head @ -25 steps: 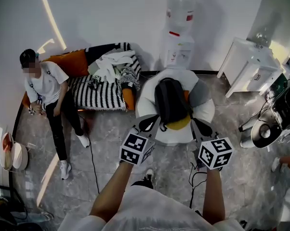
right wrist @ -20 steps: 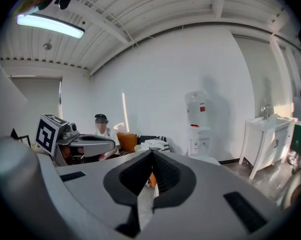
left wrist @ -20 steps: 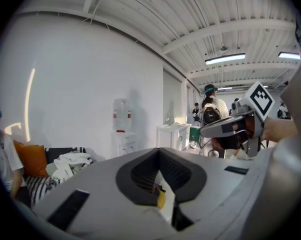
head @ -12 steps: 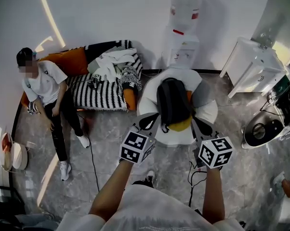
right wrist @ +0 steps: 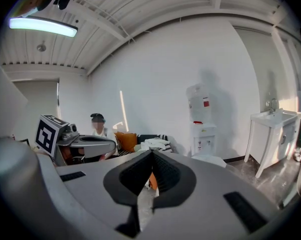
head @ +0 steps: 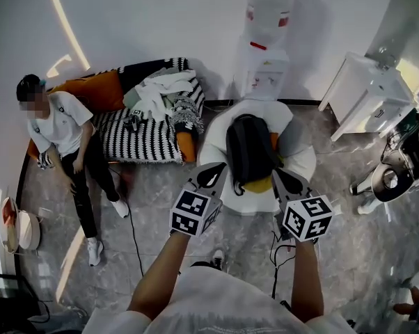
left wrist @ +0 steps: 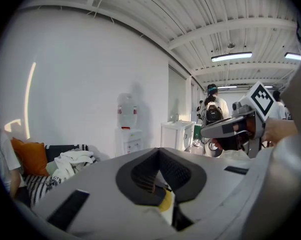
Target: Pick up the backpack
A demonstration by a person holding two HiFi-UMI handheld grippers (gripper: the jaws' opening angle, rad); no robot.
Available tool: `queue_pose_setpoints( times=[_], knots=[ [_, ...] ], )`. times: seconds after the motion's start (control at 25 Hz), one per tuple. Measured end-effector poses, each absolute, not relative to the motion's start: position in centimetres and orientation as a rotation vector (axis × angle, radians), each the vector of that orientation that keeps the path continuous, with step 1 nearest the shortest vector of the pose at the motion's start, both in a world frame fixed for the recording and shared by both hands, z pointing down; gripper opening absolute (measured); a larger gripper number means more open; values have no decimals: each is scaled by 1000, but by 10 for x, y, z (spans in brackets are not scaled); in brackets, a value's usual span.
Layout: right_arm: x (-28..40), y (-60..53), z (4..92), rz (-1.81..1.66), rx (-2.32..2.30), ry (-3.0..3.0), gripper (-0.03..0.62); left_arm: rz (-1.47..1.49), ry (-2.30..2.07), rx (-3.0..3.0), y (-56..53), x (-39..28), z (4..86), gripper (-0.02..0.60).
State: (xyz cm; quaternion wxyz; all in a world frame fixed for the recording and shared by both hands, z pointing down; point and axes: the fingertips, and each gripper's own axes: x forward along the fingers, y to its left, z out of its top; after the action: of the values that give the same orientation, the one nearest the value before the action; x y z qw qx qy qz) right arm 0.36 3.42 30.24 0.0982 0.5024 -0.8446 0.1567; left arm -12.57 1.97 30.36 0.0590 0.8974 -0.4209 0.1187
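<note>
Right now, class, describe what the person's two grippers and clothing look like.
The left gripper and right gripper look alike. Each has a pale grey shell with black jaw linings and carries a white cube printed with black square markers. The person wears a white short-sleeved shirt.

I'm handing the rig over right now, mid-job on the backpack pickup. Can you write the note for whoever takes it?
Left gripper: fingers shut, nothing held.
Right gripper: fingers shut, nothing held.
Both point toward the backpack, one on each side of it in the head view.
Backpack: black, lying on the white round seat in front of the water dispenser; neither gripper touches it.
Done: grippers lined up facing the backpack; no grasp yet.
Left: open the fingers, close the remaining gap, grip the backpack and lift it off the seat.
</note>
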Motion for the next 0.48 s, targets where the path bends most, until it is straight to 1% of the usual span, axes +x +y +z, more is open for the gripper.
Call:
queue_pose_setpoints(
  times=[0.48],
  knots=[
    [16,-3,313,486,1523,-2443,0,372,-1238,2709,-25,-119,316,12]
  ],
)
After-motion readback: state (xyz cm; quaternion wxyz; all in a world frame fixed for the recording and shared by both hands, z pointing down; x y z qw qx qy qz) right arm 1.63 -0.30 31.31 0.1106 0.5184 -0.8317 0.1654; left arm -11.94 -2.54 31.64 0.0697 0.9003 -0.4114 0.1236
